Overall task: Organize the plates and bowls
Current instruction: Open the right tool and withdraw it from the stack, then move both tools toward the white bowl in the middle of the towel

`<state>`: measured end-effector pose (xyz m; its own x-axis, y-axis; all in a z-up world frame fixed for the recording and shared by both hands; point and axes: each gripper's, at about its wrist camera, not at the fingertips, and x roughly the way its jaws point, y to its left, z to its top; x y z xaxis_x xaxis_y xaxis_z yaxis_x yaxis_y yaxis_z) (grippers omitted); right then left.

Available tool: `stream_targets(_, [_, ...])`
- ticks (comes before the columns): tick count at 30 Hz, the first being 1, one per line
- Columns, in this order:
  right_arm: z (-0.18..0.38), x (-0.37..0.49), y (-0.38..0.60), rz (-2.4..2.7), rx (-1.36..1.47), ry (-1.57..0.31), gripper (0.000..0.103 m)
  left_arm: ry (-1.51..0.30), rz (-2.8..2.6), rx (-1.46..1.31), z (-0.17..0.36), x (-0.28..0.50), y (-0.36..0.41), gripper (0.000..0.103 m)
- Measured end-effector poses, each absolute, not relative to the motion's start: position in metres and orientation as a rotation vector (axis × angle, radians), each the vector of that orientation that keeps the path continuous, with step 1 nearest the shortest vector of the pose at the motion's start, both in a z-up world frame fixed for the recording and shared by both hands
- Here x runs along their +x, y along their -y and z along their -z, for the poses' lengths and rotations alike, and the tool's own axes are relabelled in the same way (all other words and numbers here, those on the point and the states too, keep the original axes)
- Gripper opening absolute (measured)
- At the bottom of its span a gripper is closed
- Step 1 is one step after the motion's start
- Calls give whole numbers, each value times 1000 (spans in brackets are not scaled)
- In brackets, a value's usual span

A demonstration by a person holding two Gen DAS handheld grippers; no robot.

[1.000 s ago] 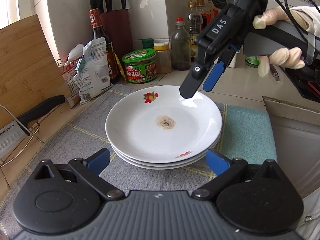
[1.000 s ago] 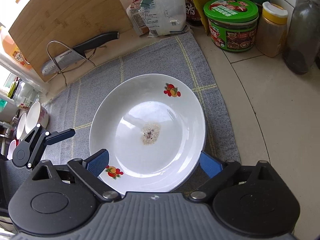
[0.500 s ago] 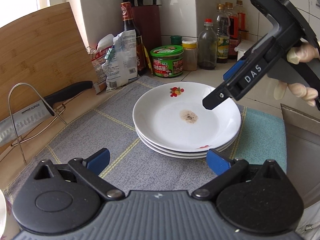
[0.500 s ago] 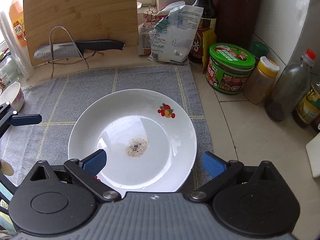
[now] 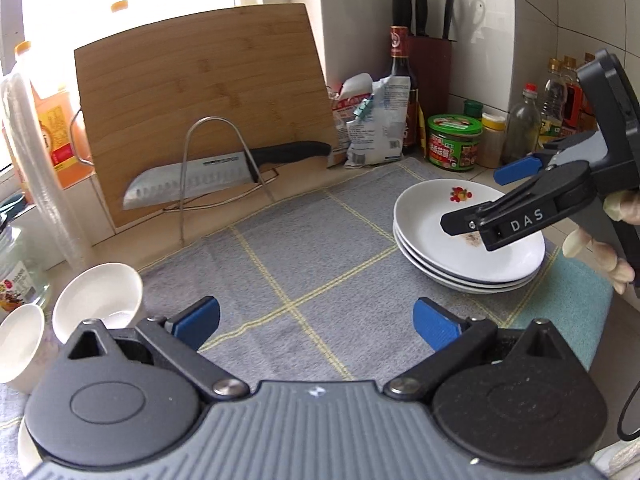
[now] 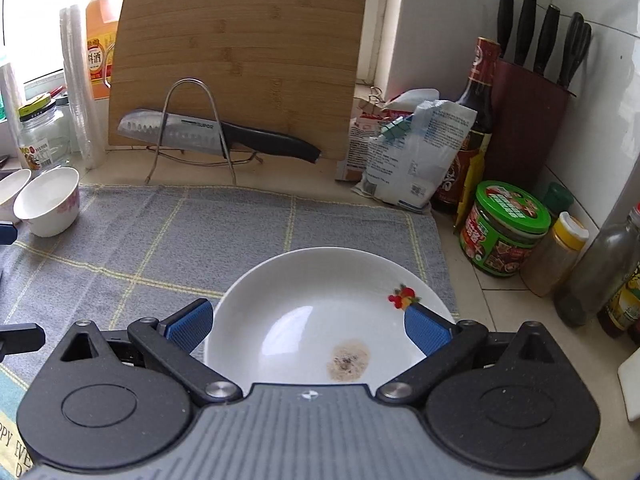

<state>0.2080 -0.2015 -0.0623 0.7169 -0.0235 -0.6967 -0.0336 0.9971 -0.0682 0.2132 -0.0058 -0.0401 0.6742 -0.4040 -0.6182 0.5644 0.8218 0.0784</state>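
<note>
Three white plates (image 5: 468,248) are stacked at the right of the grey checked mat (image 5: 280,264); the top one (image 6: 304,312) has a fruit print and a brown stain. My right gripper (image 5: 480,198) hovers over this stack, open, its blue pads (image 6: 188,324) wide apart above the top plate. My left gripper (image 5: 316,320) is open over bare mat, holding nothing. Two white bowls (image 5: 96,304) (image 5: 20,344) stand at the mat's left end, just left of my left gripper. They also show in the right wrist view as a pair of bowls (image 6: 50,200).
A bamboo cutting board (image 5: 200,100) leans at the back, with a knife (image 5: 224,176) on a wire rack before it. A snack bag (image 6: 416,152), sauce bottle (image 6: 476,120), green-lidded jar (image 6: 504,232), knife block (image 6: 528,120) and spice bottles crowd the right back corner.
Both views have swung left. The plate stack slid to the right in the left wrist view and low in the right wrist view, and the bowls came into sight.
</note>
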Motion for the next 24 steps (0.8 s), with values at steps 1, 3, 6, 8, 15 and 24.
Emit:
stream_targets(1, [60, 206, 188, -23, -90, -758, 103, -621, 550, 269, 38, 211, -5, 102])
stream_targets(3, [58, 203, 164, -43, -115, -741, 103, -616, 552, 269, 36, 208, -26, 102])
stream_targets(6, [58, 204, 126, -52, -129, -750, 103, -617, 579, 278, 35, 203, -59, 102])
stream_targets(8, [59, 203, 100, -67, -118, -760, 103, -621, 604, 284, 32, 197, -86, 102])
stream_targets(15, [70, 200, 10, -171, -135, -780, 103, -625, 584, 339, 32, 186, -167, 102])
stream_targets(24, [93, 199, -64, -423, -197, -854, 103, -711, 524, 323, 60, 191, -232, 102])
